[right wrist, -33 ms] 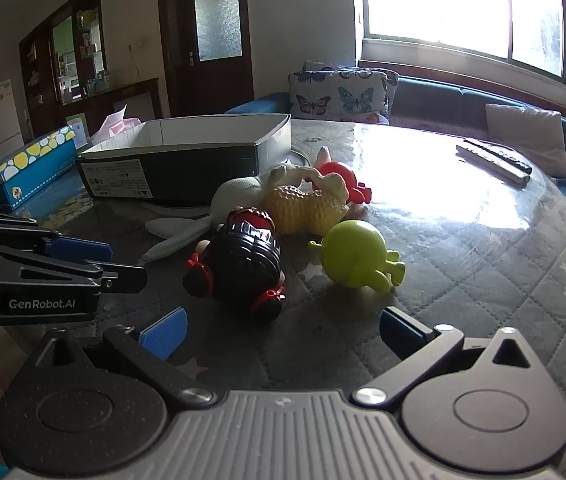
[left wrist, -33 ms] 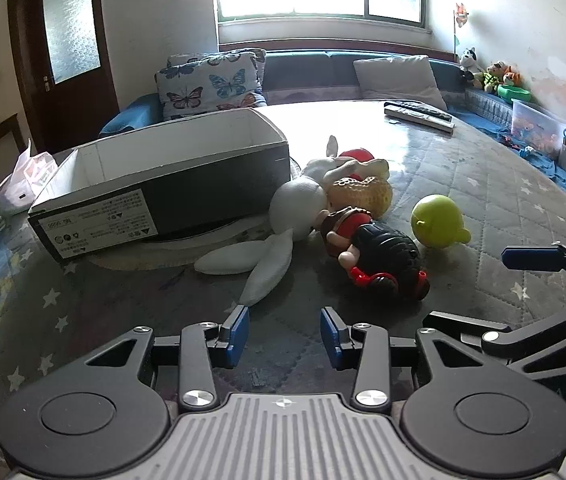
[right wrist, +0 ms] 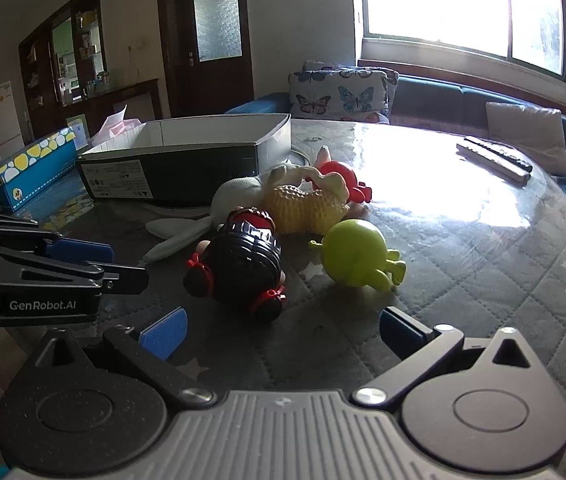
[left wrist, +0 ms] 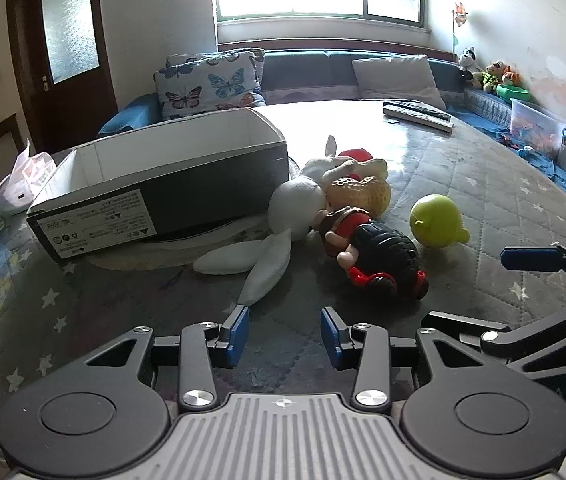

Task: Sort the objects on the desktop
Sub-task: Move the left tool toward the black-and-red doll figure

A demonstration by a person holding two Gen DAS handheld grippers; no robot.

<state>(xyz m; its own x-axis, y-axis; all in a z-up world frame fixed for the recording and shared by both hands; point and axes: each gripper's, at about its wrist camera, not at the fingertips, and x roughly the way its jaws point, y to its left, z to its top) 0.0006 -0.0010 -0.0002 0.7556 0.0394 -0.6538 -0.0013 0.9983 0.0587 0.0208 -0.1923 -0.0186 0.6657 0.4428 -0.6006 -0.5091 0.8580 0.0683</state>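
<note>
A pile of toys lies mid-table: a white long-eared rabbit (left wrist: pixel 295 208), a yellow knitted toy (left wrist: pixel 363 194), a red toy (left wrist: pixel 357 155), a black-and-red doll (left wrist: pixel 383 252) and a green round toy (left wrist: pixel 435 222). An open dark cardboard box (left wrist: pixel 163 188) stands left of them. My left gripper (left wrist: pixel 283 334) is open and empty, just short of the rabbit's ears. My right gripper (right wrist: pixel 283 330) is open wide and empty, just short of the doll (right wrist: pixel 249 260) and green toy (right wrist: pixel 355 254). The box (right wrist: pixel 187 156) also shows in the right wrist view.
Two remote controls (left wrist: pixel 417 114) lie at the far side of the table. A blue patterned box (right wrist: pixel 31 168) and a tissue pack (left wrist: pixel 27 176) sit at the table's left. A sofa with butterfly cushions (left wrist: pixel 211 84) stands behind. A quilted starred cloth (left wrist: pixel 503 200) covers the table.
</note>
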